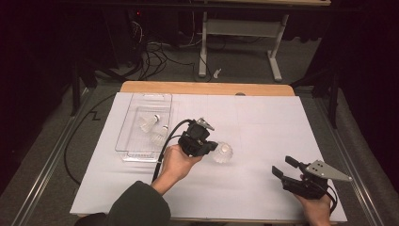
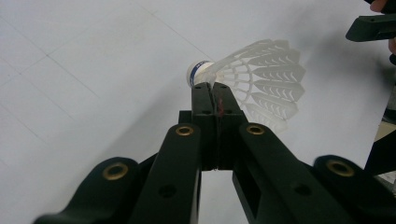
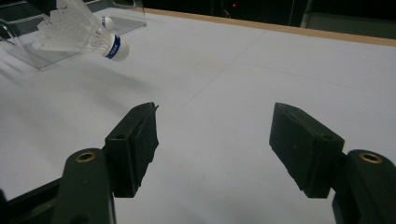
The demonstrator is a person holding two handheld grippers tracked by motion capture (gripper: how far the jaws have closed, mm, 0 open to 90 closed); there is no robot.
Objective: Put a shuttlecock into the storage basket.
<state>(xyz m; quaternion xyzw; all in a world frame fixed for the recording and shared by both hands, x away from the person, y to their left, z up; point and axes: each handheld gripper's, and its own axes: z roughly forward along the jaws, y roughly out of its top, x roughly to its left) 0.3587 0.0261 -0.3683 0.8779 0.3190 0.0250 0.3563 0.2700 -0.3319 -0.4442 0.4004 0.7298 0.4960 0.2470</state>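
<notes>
A white plastic shuttlecock (image 1: 222,153) with a blue-banded cork hangs just above the white table sheet, near the middle. My left gripper (image 1: 212,149) is shut on it. In the left gripper view the jaws meet at their tips (image 2: 212,87), pinching the shuttlecock (image 2: 261,79) where skirt and cork join. The right gripper view has the same shuttlecock (image 3: 88,32) lifted at the upper left, cork pointing right. My right gripper (image 1: 282,165) rests open near the table's front right corner, and nothing lies between its jaws (image 3: 219,126).
A clear plastic tray (image 1: 123,136) stands at the left of the sheet with two more shuttlecocks (image 1: 148,123) (image 1: 160,136) in it; its wall (image 3: 28,56) shows in the right gripper view. The table's wooden back edge (image 1: 207,88) borders the sheet. Cables and desk legs lie beyond.
</notes>
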